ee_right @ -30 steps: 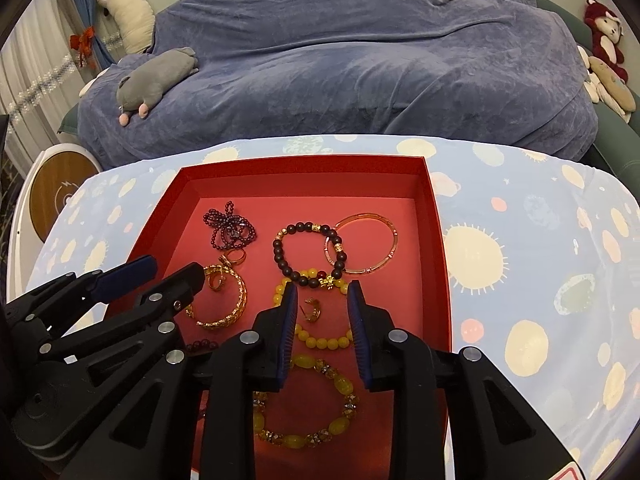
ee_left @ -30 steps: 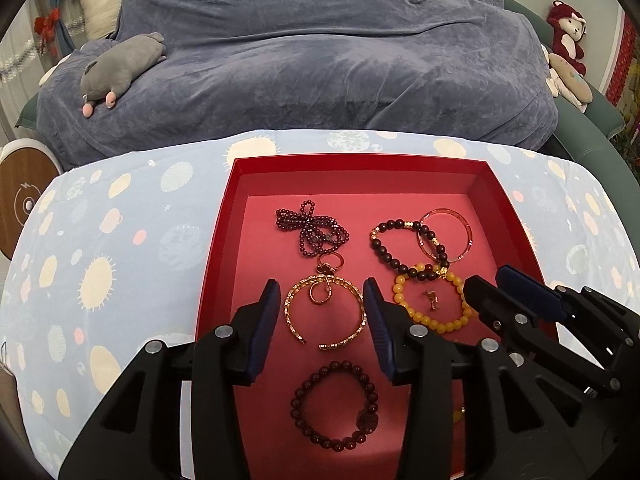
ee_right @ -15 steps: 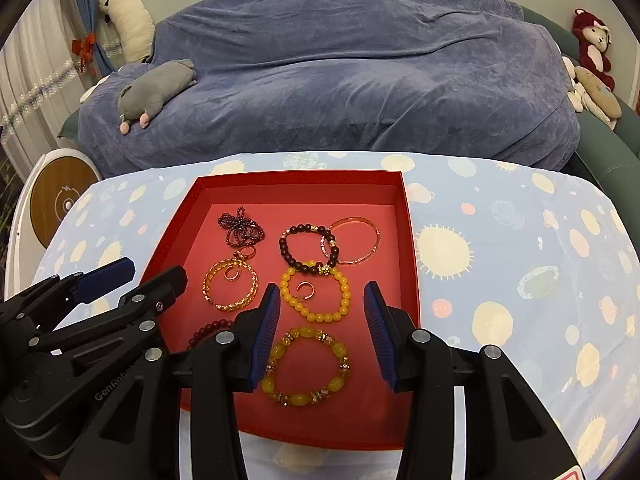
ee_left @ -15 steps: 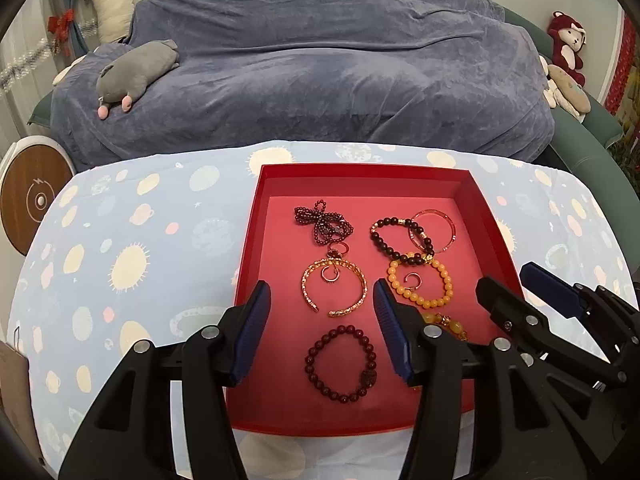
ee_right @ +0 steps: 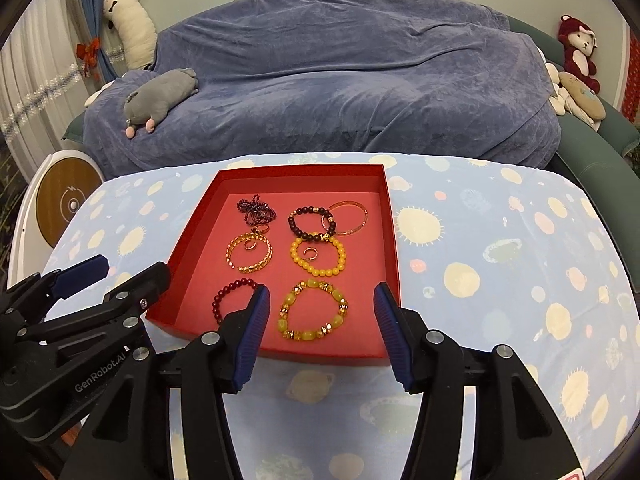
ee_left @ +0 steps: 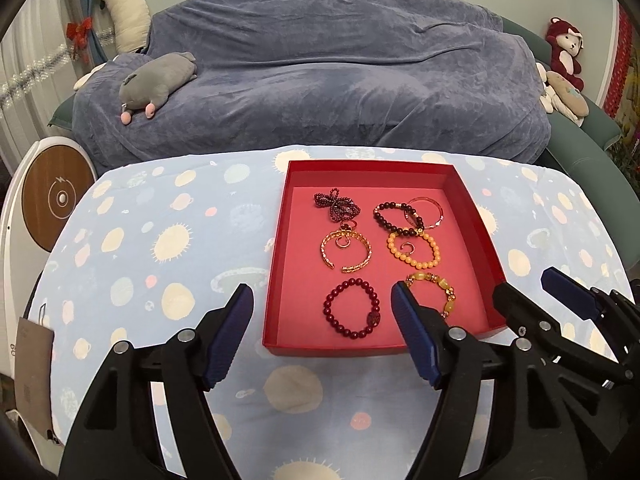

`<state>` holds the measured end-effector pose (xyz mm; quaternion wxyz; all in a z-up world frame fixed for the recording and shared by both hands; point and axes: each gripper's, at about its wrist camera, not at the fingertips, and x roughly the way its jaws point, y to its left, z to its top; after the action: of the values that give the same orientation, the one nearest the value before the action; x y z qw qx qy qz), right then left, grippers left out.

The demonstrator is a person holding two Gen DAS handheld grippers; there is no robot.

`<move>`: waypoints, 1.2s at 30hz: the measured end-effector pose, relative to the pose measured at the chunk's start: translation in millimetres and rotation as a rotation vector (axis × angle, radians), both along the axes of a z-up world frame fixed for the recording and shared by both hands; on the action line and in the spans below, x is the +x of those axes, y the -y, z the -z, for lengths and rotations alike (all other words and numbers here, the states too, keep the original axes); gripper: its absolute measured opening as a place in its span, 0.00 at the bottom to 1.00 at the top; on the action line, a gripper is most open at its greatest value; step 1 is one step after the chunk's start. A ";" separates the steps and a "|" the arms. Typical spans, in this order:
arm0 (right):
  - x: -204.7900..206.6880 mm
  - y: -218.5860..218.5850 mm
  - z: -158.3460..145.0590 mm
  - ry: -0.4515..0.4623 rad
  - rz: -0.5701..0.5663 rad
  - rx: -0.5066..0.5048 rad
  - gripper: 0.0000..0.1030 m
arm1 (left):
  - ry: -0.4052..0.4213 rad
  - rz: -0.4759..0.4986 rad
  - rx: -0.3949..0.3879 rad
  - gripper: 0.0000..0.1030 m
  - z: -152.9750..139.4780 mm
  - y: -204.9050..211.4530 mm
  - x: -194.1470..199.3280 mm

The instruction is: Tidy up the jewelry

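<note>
The red tray [ee_left: 476,236] sat on the bench [ee_left: 160,240] ahead of and below both tongs, and all the jewelry lay inside it in two rows running away from the cameras. The left tongs [ee_left: 322,332] stood over the tray's near left corner, nearest the dark red bead bracelet [ee_left: 351,307]. The right tongs [ee_right: 320,328] framed the chunky yellow bracelet [ee_right: 313,309] without touching it. Both pairs were apart, still widening, and held nothing.

Each bracelet was a flat loop with no long axis, so either could be nipped across its rim. The beads looked smooth, hard and glossy. The gold cuff [ee_left: 346,251] was an open, textured band, and a small ring [ee_left: 407,247] lay inside the orange bead bracelet [ee_left: 414,249]. The tray was matt card with low upright walls, and the bench cloth was soft and printed with suns.
</note>
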<state>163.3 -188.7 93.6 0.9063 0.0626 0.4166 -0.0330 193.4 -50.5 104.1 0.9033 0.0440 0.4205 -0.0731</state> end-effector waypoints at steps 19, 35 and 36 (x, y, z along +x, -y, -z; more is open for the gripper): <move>-93.1 -3.9 7.7 -0.016 0.066 -0.028 0.77 | 0.001 -0.025 0.032 0.89 4.1 -24.3 -88.7; -123.9 -9.6 11.5 -0.013 0.083 -0.032 0.94 | -0.010 -0.062 0.040 0.92 13.1 -34.6 -119.1; -124.1 -10.1 12.3 -0.012 0.082 -0.034 0.94 | -0.013 -0.065 0.040 0.93 14.3 -35.1 -119.1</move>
<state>39.2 -178.6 81.2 0.9026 0.0640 0.4185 -0.0778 74.3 -15.5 89.8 0.9013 0.0476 0.4290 -0.0356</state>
